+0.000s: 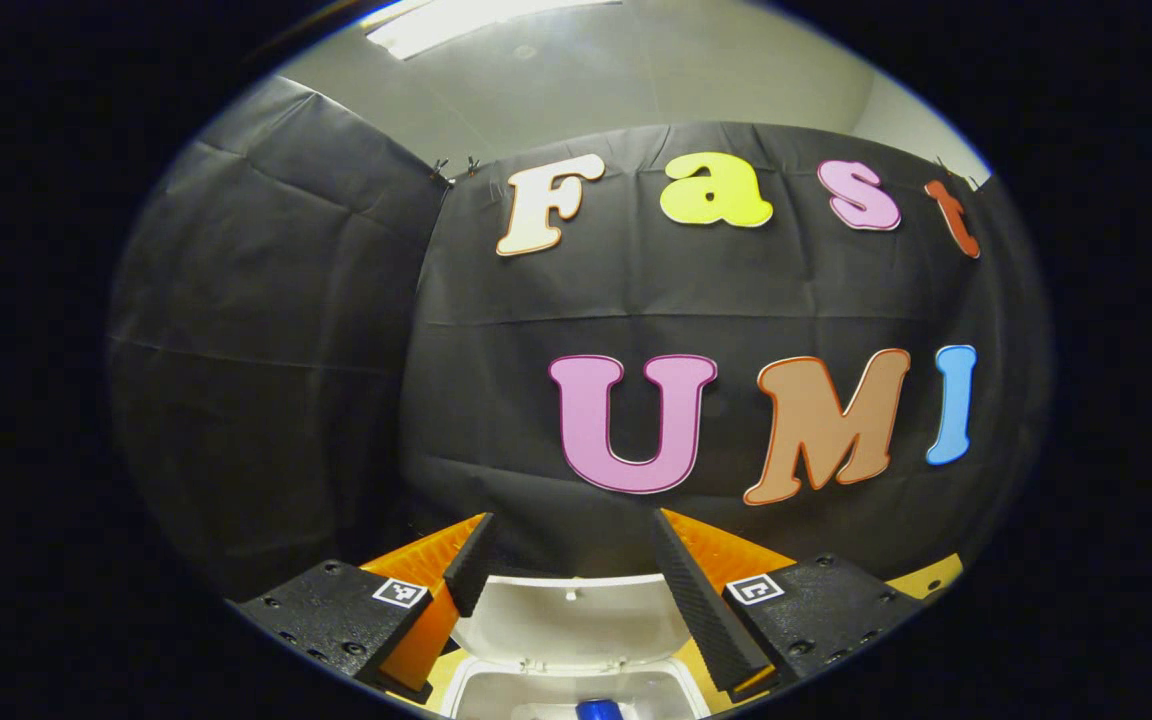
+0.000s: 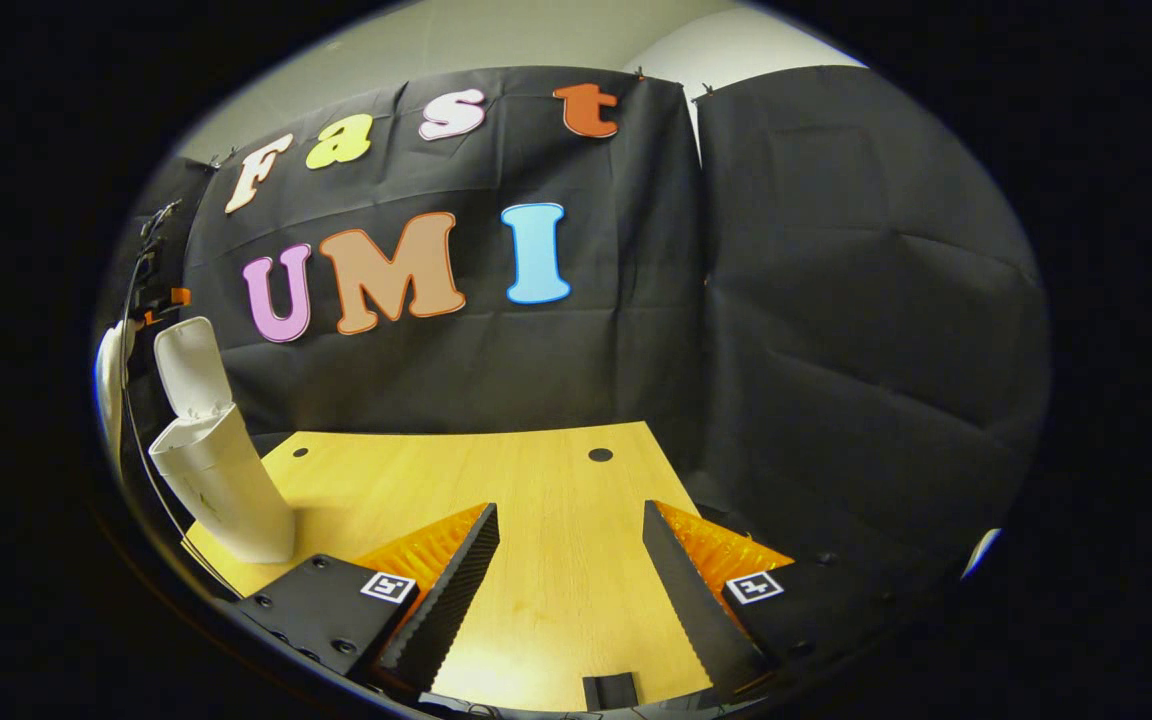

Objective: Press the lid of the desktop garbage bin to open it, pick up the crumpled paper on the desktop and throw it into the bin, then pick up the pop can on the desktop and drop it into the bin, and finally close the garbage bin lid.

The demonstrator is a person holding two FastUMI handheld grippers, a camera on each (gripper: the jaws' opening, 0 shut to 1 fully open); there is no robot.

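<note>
- Your garbage bin (image 2: 221, 480) and its raised lid (image 2: 186, 365) look like smooth white plastic with a slight sheen.
- Your desktop (image 2: 536, 520) shows pale wood grain, smooth and softly glossy.
- The booth wall (image 2: 836, 300) is matt, creased black cloth.

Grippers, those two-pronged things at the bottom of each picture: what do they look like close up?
Each gripper, left and right, has two long wedge-shaped fingers with ribbed inner faces, spreading into a V. They are mounted on flat black plates with screw heads, and each plate carries a small square black-and-white marker.
</note>
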